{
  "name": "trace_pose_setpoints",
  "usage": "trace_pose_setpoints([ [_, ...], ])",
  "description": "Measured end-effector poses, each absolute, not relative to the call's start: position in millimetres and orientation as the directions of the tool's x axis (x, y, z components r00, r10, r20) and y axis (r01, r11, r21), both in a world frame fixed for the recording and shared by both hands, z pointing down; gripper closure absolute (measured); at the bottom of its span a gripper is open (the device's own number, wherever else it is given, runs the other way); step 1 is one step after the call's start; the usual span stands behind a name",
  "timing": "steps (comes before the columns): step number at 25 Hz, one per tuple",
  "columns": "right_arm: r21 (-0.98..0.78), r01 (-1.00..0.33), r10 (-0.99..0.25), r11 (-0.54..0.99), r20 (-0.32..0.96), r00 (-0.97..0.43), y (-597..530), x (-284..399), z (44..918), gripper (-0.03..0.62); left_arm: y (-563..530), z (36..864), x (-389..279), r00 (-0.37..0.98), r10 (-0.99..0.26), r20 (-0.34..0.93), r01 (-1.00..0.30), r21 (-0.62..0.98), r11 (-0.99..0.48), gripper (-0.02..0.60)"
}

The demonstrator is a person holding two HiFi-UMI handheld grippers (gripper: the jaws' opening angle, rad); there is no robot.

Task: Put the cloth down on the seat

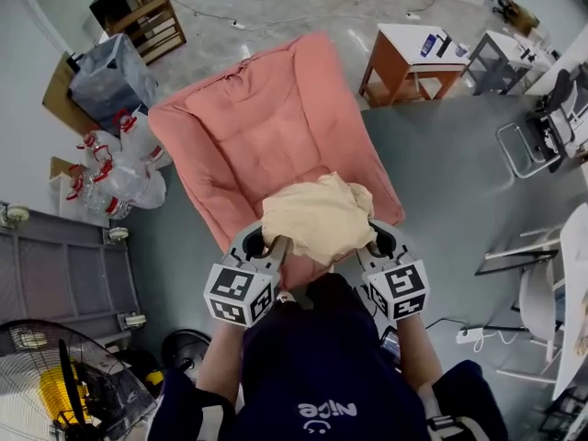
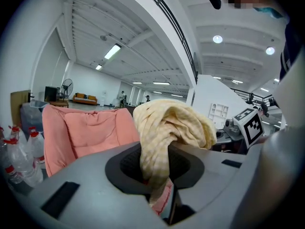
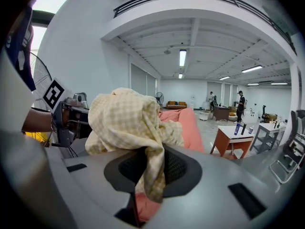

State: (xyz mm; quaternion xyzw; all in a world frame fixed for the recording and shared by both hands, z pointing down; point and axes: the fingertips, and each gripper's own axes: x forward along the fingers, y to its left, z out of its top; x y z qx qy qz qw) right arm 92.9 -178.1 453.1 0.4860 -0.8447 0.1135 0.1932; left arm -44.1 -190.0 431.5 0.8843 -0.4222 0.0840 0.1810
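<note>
Head view, centre: left gripper point(image 1: 273, 249) and right gripper point(image 1: 373, 243) hold a bunched yellow cloth point(image 1: 317, 217) over the near edge of the pink seat point(image 1: 266, 118). Left gripper view — jaws nearly closed, pinching cloth. Right gripper view — likewise. Likely next: lower it, then release.

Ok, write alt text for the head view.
Seen from above, a person holds a crumpled pale yellow cloth over the near end of a pink cushioned seat, the left claw and right claw each shut on one side of it. Nearby are water bottles at left and a small table beyond.
</note>
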Motion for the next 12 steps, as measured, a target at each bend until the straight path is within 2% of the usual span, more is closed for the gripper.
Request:
trace_pose_setpoints([
  [12,0.011,-0.840,-0.757,0.542,0.440,-0.483,-269,115,457,0.503,-274,437,-22,0.604,-0.742,0.292,-0.796,0.273,-0.541,0.483],
])
